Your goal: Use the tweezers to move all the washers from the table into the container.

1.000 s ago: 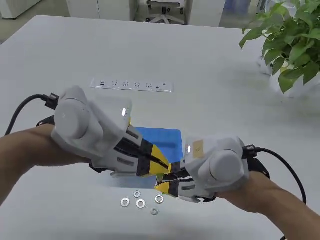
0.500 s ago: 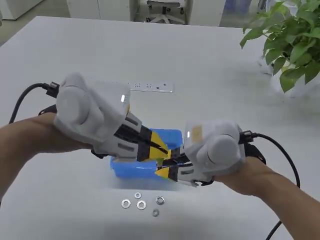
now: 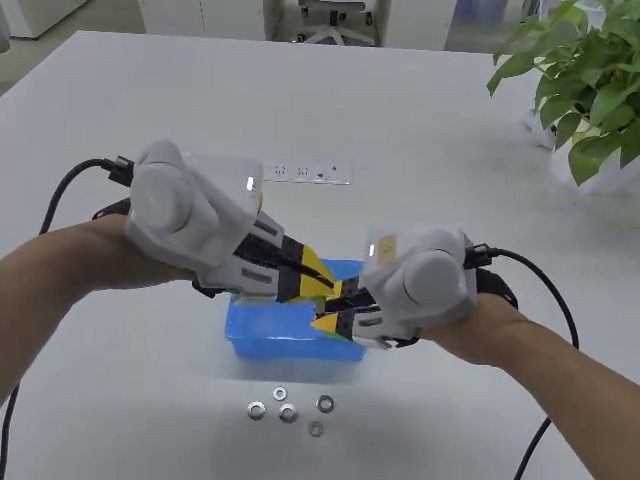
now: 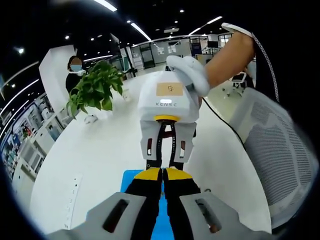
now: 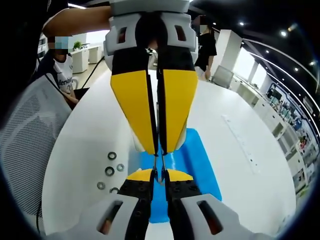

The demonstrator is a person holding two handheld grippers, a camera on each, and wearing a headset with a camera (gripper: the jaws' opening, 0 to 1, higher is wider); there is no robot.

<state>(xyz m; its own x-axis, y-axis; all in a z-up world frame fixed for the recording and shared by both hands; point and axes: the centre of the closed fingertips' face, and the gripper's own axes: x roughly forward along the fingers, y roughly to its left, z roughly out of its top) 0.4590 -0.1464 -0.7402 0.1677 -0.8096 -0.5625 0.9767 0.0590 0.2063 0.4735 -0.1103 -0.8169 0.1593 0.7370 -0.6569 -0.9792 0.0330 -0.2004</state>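
Head view: left gripper (image 3: 322,284) and right gripper (image 3: 322,321) sit higher over the blue container (image 3: 268,335) than before, baring its front wall. Left fingers are clenched; right fingers clamp the tweezers (image 5: 159,167). Five washers (image 3: 287,411) lie on the bench (image 3: 430,130), lower centre.

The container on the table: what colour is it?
The container is blue, clearest in the head view.

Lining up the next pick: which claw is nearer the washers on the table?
Right, by a little. The right claw hangs over the near edge of the blue container, just behind the washers; the left claw is over the container, farther back.
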